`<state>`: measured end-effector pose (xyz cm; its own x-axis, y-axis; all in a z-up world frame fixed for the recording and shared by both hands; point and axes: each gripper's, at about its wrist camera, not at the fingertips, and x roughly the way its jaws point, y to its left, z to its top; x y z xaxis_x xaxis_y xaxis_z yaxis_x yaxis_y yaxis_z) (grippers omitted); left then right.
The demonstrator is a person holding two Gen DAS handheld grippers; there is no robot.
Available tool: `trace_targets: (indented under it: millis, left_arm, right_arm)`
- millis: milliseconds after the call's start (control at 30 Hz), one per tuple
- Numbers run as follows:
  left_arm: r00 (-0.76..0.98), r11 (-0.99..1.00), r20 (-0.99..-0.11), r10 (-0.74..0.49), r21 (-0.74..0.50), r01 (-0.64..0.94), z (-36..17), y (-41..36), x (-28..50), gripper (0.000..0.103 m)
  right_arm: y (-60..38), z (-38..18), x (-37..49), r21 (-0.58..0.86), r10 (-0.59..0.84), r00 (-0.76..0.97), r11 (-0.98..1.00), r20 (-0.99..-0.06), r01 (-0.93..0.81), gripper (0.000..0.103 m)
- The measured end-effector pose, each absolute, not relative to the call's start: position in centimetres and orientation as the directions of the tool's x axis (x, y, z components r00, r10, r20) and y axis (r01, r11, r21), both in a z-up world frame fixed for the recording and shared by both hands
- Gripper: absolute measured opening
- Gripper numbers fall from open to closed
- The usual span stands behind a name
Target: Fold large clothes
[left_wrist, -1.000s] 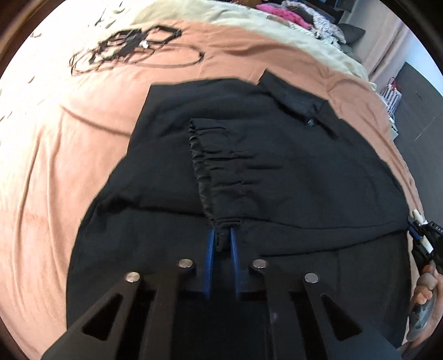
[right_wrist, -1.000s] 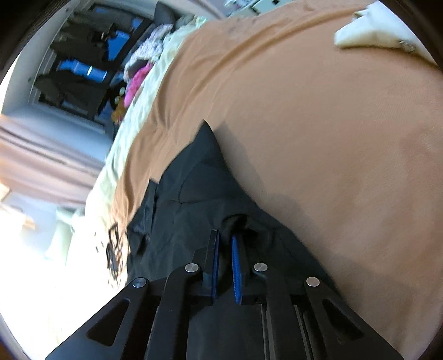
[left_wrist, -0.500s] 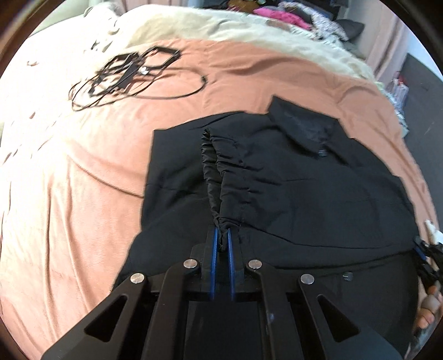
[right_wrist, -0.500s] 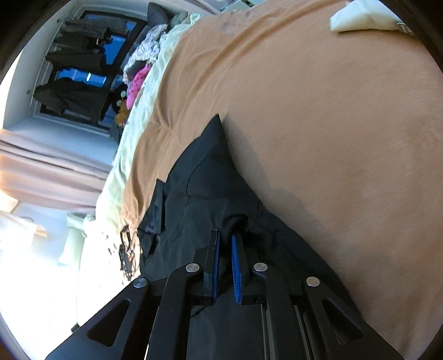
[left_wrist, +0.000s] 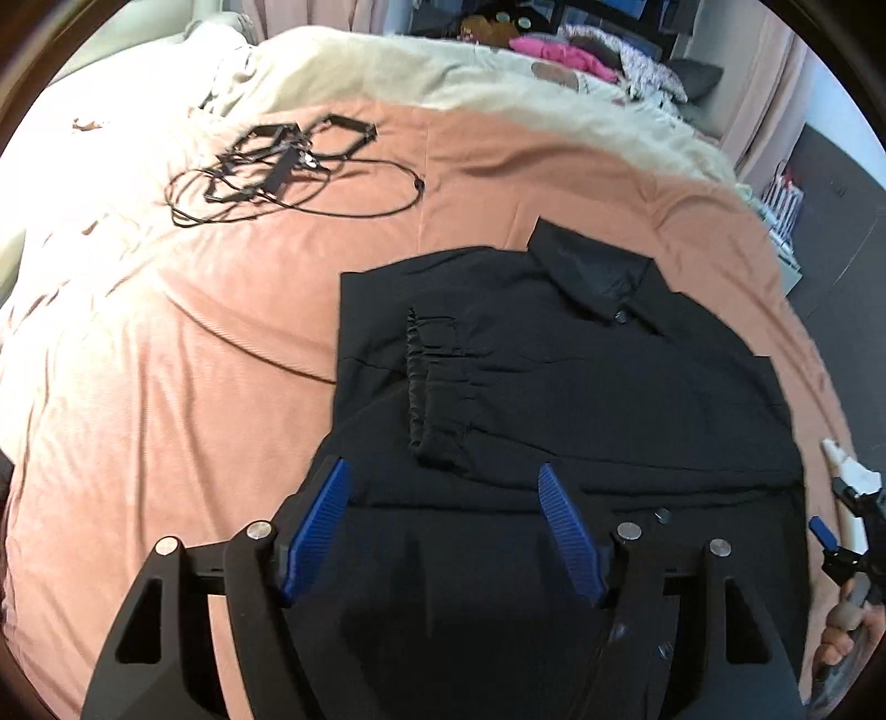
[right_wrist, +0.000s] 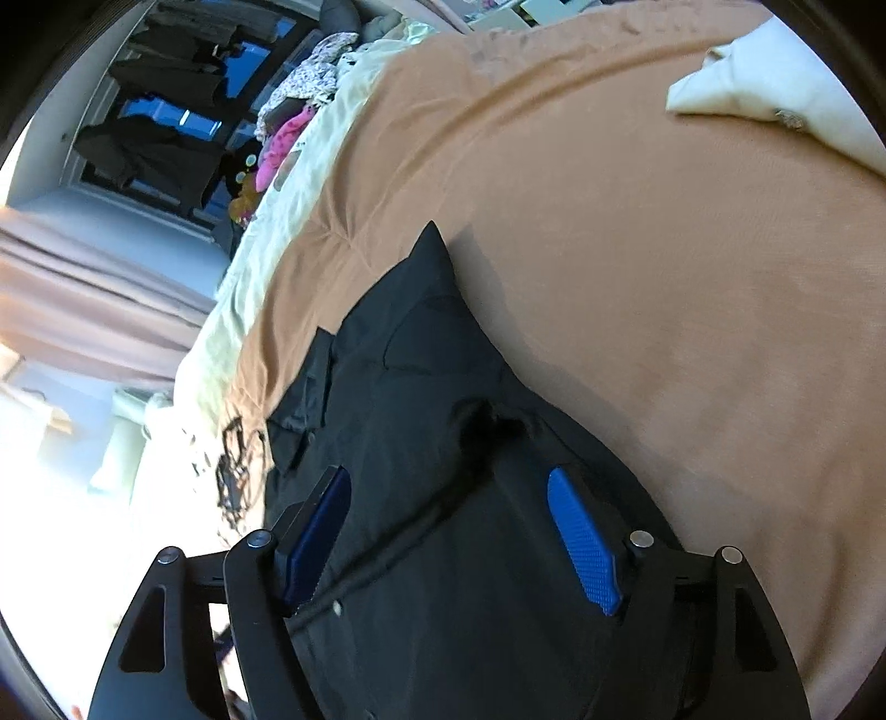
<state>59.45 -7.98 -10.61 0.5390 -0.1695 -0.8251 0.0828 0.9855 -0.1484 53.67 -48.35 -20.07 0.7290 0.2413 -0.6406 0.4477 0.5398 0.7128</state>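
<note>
Both tongs [left_wrist: 443,471] opening above black shirt [left_wrist: 609,387].

The black shirt [left_wrist: 581,387] runs out of the left wrist view at the near edge, its hem unseen behind the gripper frame. At the right edge a hand [left_wrist: 847,637] is cut off — only fingertips show. Far across the bed, the clothes pile [left_wrist: 581,50] is too small and blurred to sort — the tangled cord [left_wrist: 277,166] likewise.
</note>
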Motion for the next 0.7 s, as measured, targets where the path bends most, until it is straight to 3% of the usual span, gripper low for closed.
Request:
trace_targets:
  millis: [367,700]
  left_arm:
    - [0.584,0.975,-0.784,-0.21,-0.209,0.07,-6.2,-3.1,51.1,0.071]
    - [0.594,0.969,-0.772,-0.226,-0.24,0.057,-6.7,1.5,43.5,0.071]
  right_arm:
    - [-46.1,-16.5,46.8,0.604,0.203,0.697,0.693,-0.688,0.394,0.074]
    - [-46.1,-14.5,38.2,0.517,0.183,0.661,0.78,-0.728,0.353,0.074]
